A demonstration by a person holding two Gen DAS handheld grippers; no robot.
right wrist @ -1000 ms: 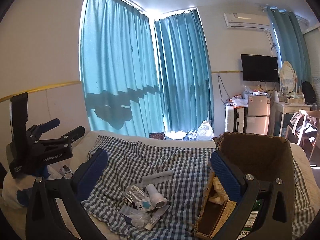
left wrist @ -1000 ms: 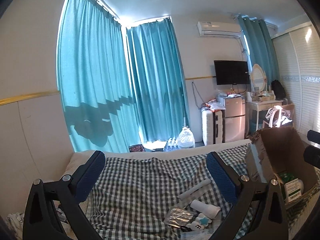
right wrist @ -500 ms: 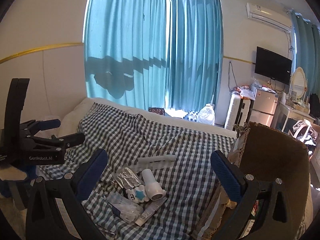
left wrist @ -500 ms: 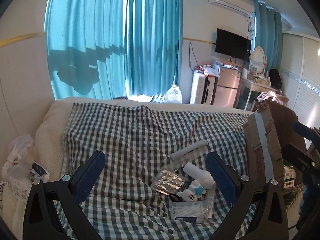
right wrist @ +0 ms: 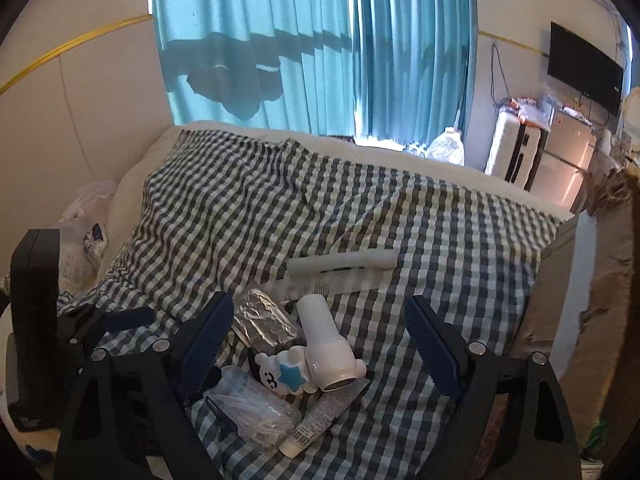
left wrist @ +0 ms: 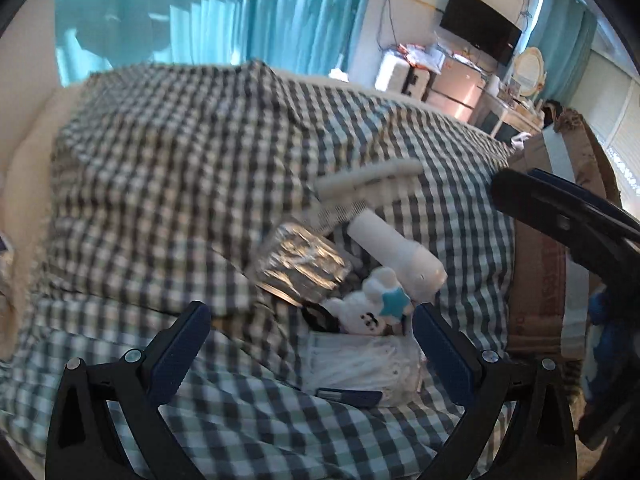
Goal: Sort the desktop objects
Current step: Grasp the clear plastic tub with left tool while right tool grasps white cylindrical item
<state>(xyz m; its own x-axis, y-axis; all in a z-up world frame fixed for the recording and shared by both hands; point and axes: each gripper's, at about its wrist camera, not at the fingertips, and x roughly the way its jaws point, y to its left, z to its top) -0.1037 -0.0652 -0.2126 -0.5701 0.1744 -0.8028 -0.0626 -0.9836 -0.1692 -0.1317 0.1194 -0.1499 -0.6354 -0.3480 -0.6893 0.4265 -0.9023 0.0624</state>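
Observation:
A heap of small things lies on the checked cloth: a white bottle, a silver foil pouch, a white plush toy with a blue star, a clear bag of cotton swabs and a white comb. My left gripper is open and empty, just in front of the heap. My right gripper is open and empty, its fingers on either side of the heap: bottle, pouch, toy, tube.
A brown cardboard box stands at the right of the heap and also shows in the right wrist view. A white plastic bag lies at the cloth's left edge. Curtains, a TV and furniture are far behind.
Both grippers have tilted down and moved closer to the heap. The objects now lie between the fingers of each gripper. Both stay open.

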